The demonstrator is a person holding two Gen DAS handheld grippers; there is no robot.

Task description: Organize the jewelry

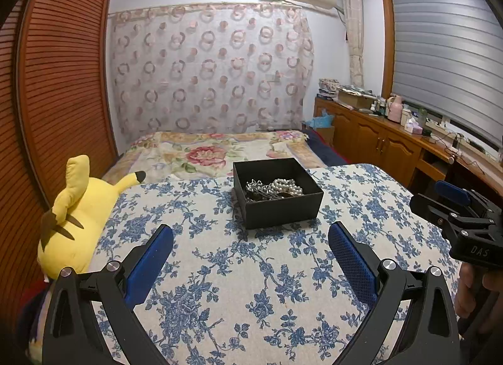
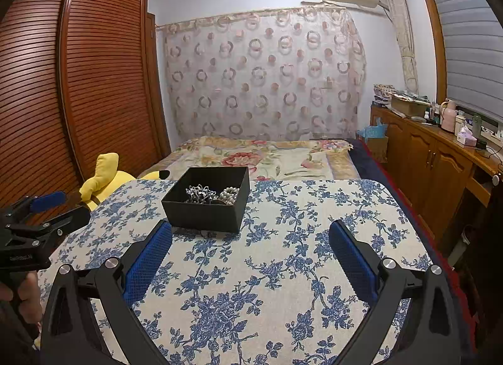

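Note:
A black open box (image 1: 283, 209) (image 2: 201, 215) sits on the table's blue-flowered cloth (image 1: 239, 274) (image 2: 283, 264). Inside lie a silver jewelry piece (image 1: 256, 187) (image 2: 199, 192) and a string of white pearls (image 1: 287, 186) (image 2: 229, 195). My left gripper (image 1: 251, 233) is open, hovering over the cloth in front of the box with nothing between its blue pads. My right gripper (image 2: 251, 233) is open too, to the right of the box and nearer than it. Each gripper shows at the edge of the other's view, held by a hand.
A yellow plush toy (image 1: 78, 208) (image 2: 107, 176) lies off the table's left edge. Behind the table is a bed with a floral cover (image 1: 213, 151) (image 2: 267, 154). A slatted wooden wardrobe (image 1: 59, 82) stands left, a cluttered wooden sideboard (image 1: 393, 138) (image 2: 440, 151) right.

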